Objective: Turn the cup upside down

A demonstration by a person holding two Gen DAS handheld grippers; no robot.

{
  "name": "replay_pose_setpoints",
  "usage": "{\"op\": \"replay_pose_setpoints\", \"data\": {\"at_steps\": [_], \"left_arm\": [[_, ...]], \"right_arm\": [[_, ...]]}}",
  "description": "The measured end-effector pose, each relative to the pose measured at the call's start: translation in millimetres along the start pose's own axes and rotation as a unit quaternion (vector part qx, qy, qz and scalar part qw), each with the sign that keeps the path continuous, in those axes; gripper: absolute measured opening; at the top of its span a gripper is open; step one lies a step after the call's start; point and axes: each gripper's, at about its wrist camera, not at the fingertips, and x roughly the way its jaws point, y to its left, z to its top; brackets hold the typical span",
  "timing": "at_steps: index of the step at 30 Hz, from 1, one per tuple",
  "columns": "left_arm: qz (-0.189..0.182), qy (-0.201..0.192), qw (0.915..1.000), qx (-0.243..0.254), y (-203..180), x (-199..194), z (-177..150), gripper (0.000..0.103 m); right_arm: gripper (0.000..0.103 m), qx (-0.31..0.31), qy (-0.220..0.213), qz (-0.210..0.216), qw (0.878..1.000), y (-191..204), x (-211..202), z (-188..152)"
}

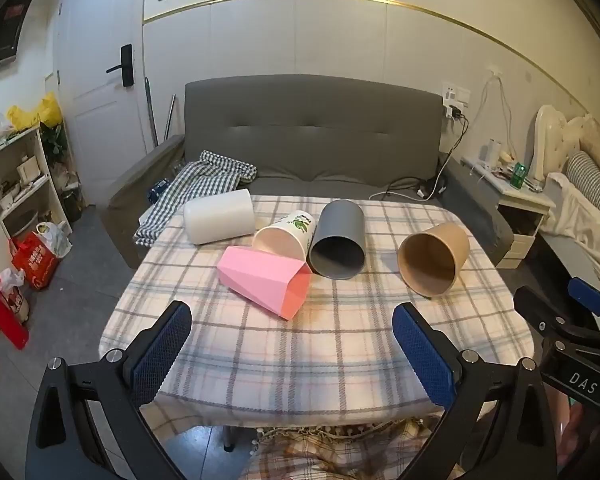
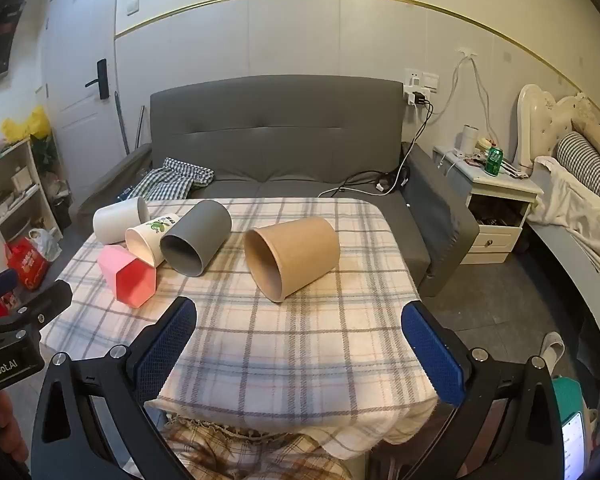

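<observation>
Several cups lie on their sides on a table with a plaid cloth [image 1: 320, 352]. A pink faceted cup [image 1: 266, 282] [image 2: 128, 276] lies nearest on the left. Behind it lie a white cup [image 1: 220, 218] [image 2: 118, 220], a printed paper cup [image 1: 286, 236] [image 2: 150, 238] and a grey cup [image 1: 338, 240] [image 2: 196, 236]. A brown paper cup [image 1: 434, 258] [image 2: 292, 258] lies apart to the right. My left gripper [image 1: 292, 314] is open and empty above the front of the table. My right gripper [image 2: 300, 312] is open and empty in front of the brown cup.
A grey sofa [image 2: 276, 140] with a checked cloth [image 2: 172, 182] stands behind the table. A shelf [image 1: 16, 176] and red bags [image 1: 34, 260] are on the left. A nightstand [image 2: 496, 200] and a bed [image 2: 580, 192] are on the right.
</observation>
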Motion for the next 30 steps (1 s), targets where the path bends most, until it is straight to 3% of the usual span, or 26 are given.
{"op": "replay_pose_setpoints", "data": {"at_steps": [30], "left_arm": [[0.005, -0.009, 0.9999, 0.002, 1.6, -2.7, 0.8, 0.103]], "right_arm": [[0.103, -0.002, 0.005, -0.001, 1.0, -1.5, 3.0, 0.2]]}}
